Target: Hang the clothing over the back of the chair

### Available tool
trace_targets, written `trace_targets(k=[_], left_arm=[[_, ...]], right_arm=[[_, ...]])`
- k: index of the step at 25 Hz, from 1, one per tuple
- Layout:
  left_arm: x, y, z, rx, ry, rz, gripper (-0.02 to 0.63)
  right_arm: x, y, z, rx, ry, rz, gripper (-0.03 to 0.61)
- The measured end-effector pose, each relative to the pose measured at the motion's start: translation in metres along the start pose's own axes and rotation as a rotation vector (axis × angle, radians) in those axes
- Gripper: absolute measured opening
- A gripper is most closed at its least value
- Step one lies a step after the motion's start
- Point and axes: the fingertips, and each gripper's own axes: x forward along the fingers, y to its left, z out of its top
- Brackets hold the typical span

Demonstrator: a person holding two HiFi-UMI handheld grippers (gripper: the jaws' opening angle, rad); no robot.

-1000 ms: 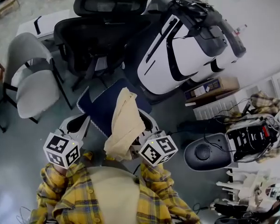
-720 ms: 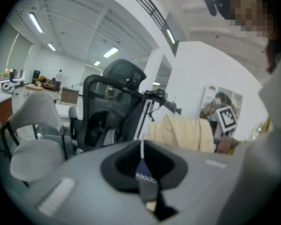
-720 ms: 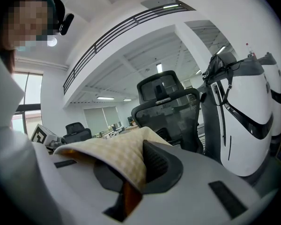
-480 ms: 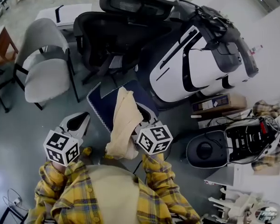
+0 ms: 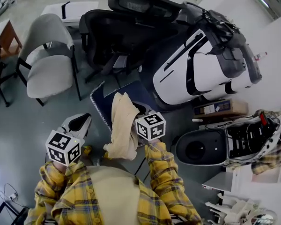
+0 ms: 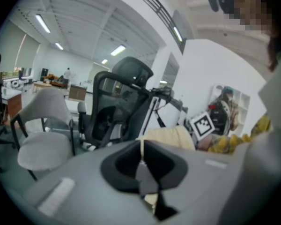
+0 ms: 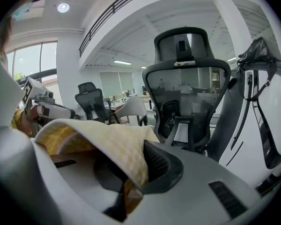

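A cream-yellow cloth [image 5: 123, 125] hangs in a long fold from my right gripper [image 5: 136, 110], which is shut on its upper part. In the right gripper view the cloth [image 7: 107, 144] drapes over one jaw and is pinched where the jaws meet, at my right gripper [image 7: 133, 175]. Just beyond and under it lies a dark blue padded chair part [image 5: 102, 108] with a pale stitched edge. My left gripper [image 5: 78, 121] is to the left, apart from the cloth, jaws together and empty. The left gripper [image 6: 141, 150] faces the cloth [image 6: 171, 137].
A black mesh office chair [image 5: 122, 36] stands ahead, also large in the right gripper view as the office chair [image 7: 187, 93]. A grey chair [image 5: 49, 64] is at the left. A white scooter [image 5: 201, 69] fills the right, with boxes and a second scooter [image 5: 225, 146] beside it.
My right gripper has come down and rolled, bringing the cloth lower and closer to the blue chair part. The left gripper has shifted a little and stays empty.
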Motion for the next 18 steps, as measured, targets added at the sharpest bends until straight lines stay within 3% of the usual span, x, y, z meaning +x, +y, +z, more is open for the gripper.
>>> trace_targets(k=[10, 18], left_arm=[[0.000, 0.001, -0.007, -0.020, 0.009, 0.013, 0.020], [0.002, 0.002, -0.010, -0.028, 0.015, 0.021, 0.020]], right_arm=[[0.028, -0.003, -0.040, -0.291, 0.257, 0.202, 0.034], [0.023, -0.004, -0.067, -0.388, 0.399, 0.339, 0.035]])
